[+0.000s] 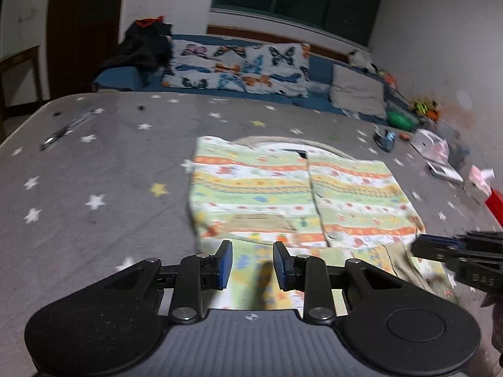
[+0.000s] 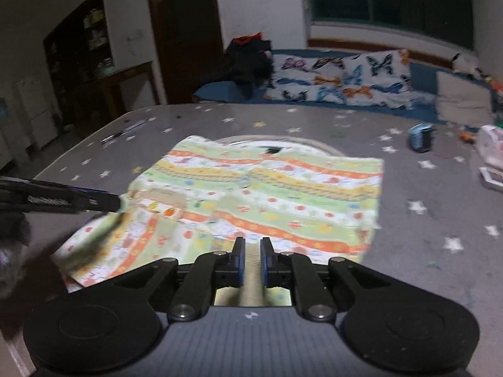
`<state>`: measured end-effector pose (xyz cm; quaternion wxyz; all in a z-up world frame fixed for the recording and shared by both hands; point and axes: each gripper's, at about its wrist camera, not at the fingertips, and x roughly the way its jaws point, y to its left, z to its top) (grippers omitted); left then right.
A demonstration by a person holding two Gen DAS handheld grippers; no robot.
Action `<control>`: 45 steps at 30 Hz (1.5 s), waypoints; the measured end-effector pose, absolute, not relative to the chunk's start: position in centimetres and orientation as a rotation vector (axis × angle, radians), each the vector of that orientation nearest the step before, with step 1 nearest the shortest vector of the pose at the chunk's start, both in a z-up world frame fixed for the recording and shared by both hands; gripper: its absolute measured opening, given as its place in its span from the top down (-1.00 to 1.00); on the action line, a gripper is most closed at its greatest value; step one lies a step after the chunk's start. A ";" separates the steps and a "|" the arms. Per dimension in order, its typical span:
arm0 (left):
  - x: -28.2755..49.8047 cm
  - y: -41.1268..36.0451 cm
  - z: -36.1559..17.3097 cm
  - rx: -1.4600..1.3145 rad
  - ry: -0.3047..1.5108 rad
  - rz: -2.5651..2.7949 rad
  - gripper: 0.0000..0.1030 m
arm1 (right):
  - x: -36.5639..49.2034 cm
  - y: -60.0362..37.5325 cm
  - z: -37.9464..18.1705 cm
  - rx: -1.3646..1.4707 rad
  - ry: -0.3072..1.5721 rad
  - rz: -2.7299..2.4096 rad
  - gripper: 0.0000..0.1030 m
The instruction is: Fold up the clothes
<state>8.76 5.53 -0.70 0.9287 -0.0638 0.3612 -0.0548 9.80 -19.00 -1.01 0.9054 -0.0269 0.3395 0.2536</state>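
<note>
Left gripper (image 1: 252, 262) we hold apart over the near hem of the shirt (image 1: 292, 194), nothing between its pads. Right gripper (image 2: 252, 259) stands narrowly parted – a strip of cloth runs in the gap, though we cannot tell whether it bites. Shirt lies flat on the star-print bed (image 1: 103, 172).
</note>
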 end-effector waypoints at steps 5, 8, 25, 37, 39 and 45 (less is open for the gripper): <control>9.2 4.6 -1.5 -0.091 0.760 -0.128 0.40 | 10.9 -18.3 -2.6 -0.044 0.773 0.558 0.81; 8.4 4.3 -1.5 -0.074 0.760 -0.143 0.40 | 9.7 -18.5 -2.6 -0.086 0.769 0.559 0.78; -0.3 2.2 0.0 -0.104 0.788 -0.203 0.11 | 3.6 -19.3 -2.2 -0.230 0.760 0.623 0.64; -1.7 2.5 -0.4 -0.281 0.913 -0.243 0.16 | -0.5 -21.0 -1.3 -0.339 0.740 0.645 0.48; -1.6 2.5 -0.5 -0.310 0.928 -0.258 0.22 | -1.0 -21.2 -1.3 -0.353 0.741 0.651 0.41; -0.9 2.8 -0.3 -0.404 0.955 -0.299 0.80 | -2.2 -21.0 -1.9 -0.433 0.717 0.671 0.18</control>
